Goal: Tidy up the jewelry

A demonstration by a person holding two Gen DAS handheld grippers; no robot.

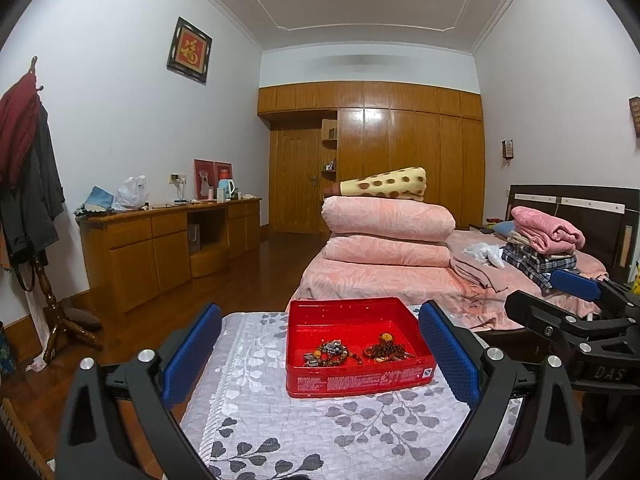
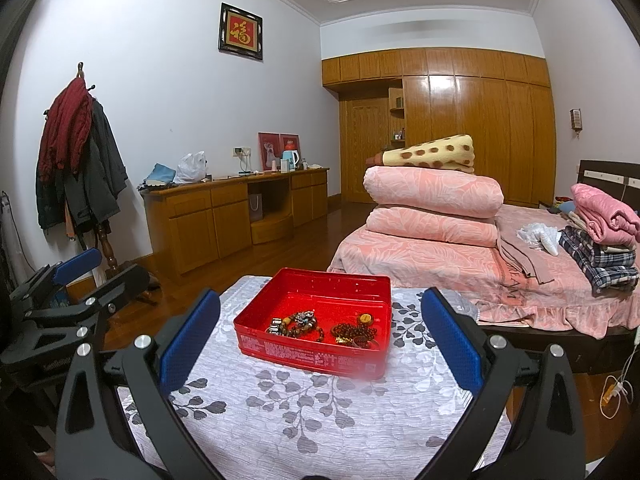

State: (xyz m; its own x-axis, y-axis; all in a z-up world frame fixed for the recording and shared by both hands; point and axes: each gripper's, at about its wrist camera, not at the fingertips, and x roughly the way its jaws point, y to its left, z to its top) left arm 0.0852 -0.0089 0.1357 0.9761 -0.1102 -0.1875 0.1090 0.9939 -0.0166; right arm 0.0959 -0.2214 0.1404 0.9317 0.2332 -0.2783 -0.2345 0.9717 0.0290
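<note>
A red tin box [image 1: 352,382] [image 2: 280,350] sits on a small table covered by a grey leaf-print cloth [image 1: 280,432] [image 2: 300,404]. Inside it lie two heaps of jewelry: a beaded bracelet cluster [image 1: 330,352] [image 2: 298,324] on the left and red-brown beads with an amber piece [image 1: 386,350] [image 2: 356,330] on the right. My left gripper [image 1: 320,356] is open and empty, its blue pads either side of the box, short of it. My right gripper [image 2: 320,338] is open and empty, also short of the box. Each gripper shows in the other's view, the right one [image 1: 576,304] and the left one [image 2: 72,280].
A bed [image 1: 480,280] [image 2: 520,280] with folded pink quilts and clothes stands behind the table to the right. A wooden sideboard [image 1: 168,248] [image 2: 224,216] lines the left wall. A coat stand [image 1: 32,184] [image 2: 80,168] is at far left. Wood floor lies between.
</note>
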